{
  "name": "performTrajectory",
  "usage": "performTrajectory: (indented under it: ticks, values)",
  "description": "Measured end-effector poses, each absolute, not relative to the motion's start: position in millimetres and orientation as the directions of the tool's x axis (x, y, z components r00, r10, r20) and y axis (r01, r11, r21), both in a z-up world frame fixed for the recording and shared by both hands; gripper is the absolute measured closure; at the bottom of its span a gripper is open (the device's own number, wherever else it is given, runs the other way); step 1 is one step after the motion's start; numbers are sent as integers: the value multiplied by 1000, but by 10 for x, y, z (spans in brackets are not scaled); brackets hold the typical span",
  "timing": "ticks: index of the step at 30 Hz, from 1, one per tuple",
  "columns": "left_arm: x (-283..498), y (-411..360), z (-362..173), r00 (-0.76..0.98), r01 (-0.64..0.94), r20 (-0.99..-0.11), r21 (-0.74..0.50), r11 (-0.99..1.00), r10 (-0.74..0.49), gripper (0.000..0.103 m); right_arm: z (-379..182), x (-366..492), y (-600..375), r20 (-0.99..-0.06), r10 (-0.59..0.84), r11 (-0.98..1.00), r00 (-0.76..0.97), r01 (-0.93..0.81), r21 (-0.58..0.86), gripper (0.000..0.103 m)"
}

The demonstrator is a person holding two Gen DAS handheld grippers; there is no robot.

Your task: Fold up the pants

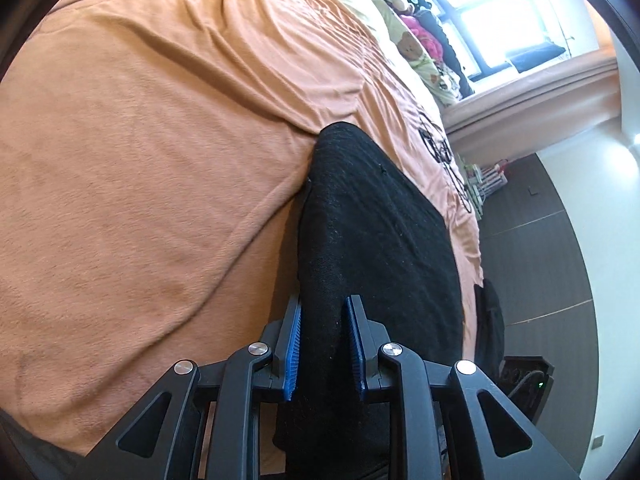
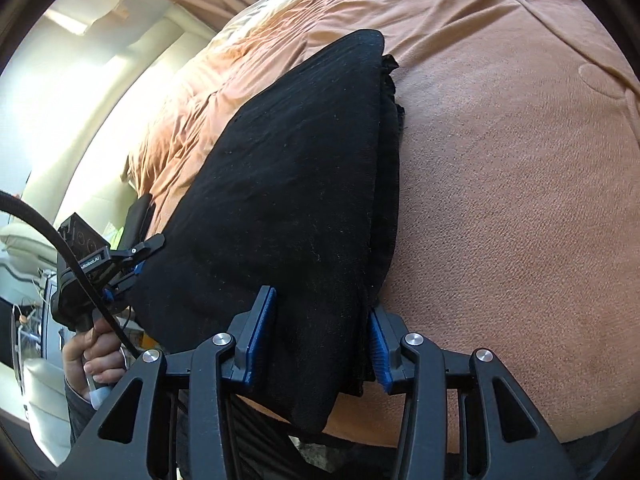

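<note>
The black pants (image 1: 372, 220) lie folded lengthwise on an orange bedspread (image 1: 140, 160), one end lifted toward me. My left gripper (image 1: 324, 304) is shut on that end, and dark cloth fills the gap between its blue pads (image 1: 294, 344). In the right wrist view the pants (image 2: 288, 184) show as stacked layers with a folded edge on the right. My right gripper (image 2: 320, 304) is shut on the near end, a pad pressing on each side. At the far left of that view a hand (image 2: 96, 364) holds the left gripper (image 2: 138, 266), clamped on the pants' other corner.
Pillows and plush toys (image 1: 408, 44) line the head of the bed under a bright window (image 1: 500, 12). Dark floor (image 1: 540, 240) and a black bag (image 1: 490, 320) lie beside the bed. White cushions (image 2: 40, 380) stand beyond the bed's left edge.
</note>
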State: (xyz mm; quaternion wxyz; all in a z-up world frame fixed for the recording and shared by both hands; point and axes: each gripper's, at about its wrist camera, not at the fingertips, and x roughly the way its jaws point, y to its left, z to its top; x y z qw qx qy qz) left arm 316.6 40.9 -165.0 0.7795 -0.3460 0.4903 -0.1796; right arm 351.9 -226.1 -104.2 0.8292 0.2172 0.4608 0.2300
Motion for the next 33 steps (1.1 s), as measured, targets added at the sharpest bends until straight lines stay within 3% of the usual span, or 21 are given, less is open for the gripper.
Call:
performTrajectory:
  ticks: [11,17,20,28,30,33]
  values:
    - [3241,424,-1821,415,-83,-662,-711,699,-625,73,-1115,3512,-2345,-662,582,803,471,-207,559,63]
    - [3335,488,-1853,413,-92,-667,-708,700,-620,63,-1000,3529,-2539,-578,624,757,525,-223,615,63]
    - [3397,490,-1880,403,-99,-672,-706,701,-621,62,-1100,3610,-2633,-556,638,734,533,-204,647,53]
    - [3539,451,-1891,384,-103,-701,-680,726,-601,55,-1462,3914,-2690,-503,719,638,479,-168,752,51]
    - [3600,422,-1881,377,-102,-709,-671,735,-596,55,-1545,3983,-2706,-487,737,612,468,-157,775,44]
    - [3680,370,-1870,368,-94,-720,-658,747,-588,55,-1655,4093,-2735,-461,763,572,453,-143,807,43]
